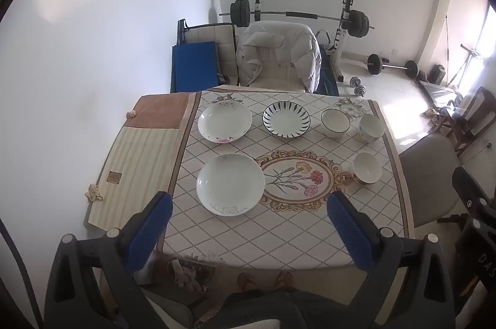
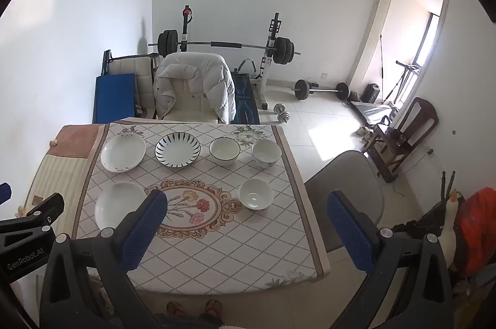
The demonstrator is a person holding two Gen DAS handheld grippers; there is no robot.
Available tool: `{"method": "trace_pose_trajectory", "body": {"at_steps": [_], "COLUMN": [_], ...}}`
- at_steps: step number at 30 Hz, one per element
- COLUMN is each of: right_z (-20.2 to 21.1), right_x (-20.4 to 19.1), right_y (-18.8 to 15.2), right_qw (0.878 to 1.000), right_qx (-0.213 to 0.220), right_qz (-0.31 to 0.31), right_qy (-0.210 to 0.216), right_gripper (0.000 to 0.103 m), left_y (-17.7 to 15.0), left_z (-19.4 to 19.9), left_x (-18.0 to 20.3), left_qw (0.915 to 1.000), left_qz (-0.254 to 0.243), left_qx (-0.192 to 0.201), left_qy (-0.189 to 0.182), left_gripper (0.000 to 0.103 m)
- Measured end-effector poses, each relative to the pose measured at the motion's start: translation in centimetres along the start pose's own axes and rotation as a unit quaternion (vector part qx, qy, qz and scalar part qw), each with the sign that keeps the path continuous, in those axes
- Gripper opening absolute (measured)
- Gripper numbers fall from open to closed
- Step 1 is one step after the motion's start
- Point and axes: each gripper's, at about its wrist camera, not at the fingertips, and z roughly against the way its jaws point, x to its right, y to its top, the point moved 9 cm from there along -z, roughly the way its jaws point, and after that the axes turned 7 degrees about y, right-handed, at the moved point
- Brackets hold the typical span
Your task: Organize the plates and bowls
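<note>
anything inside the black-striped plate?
Nothing visible inside the white plate with black radial stripes; its bare white centre shows in both views. The checked floral tablecloth under it is covered.

We see daylight flooding from the window at right — glare bleaches the floor tiles; fisheye edges curve, corners black.

Before me, a table draped in a diamond-patterned floral cloth carries three white plates, one with dark radiating stripes, and three white bowls.

Black gripper, blue ribbed pads
</note>
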Motion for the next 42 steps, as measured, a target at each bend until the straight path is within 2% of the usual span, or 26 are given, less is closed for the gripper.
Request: {"method": "trace_pose_trajectory", "body": {"at_steps": [12,42], "right_z": [0.3,1.4], "right_x": [-0.1,0.9], "right_y": [-0.2,-0.9], "right_qw": [1.0,1.0], "right_qx": [-0.001,0.004], "right_qz": [0.001,0.001], "right_qy": [0.0,0.006], "right_gripper": [0.103,0.103], "left_y": [-0.2,0.0], "left_z": [0.7,1.9], "left_x": [1.3,0.9], "left_qw": [0.9999,0.9998], "left_qz": [-0.004,-0.003], "left_qx": [0.011,0.018], "left_qy": [0.004,0.001], "left_gripper": [0.101,0.101]}}
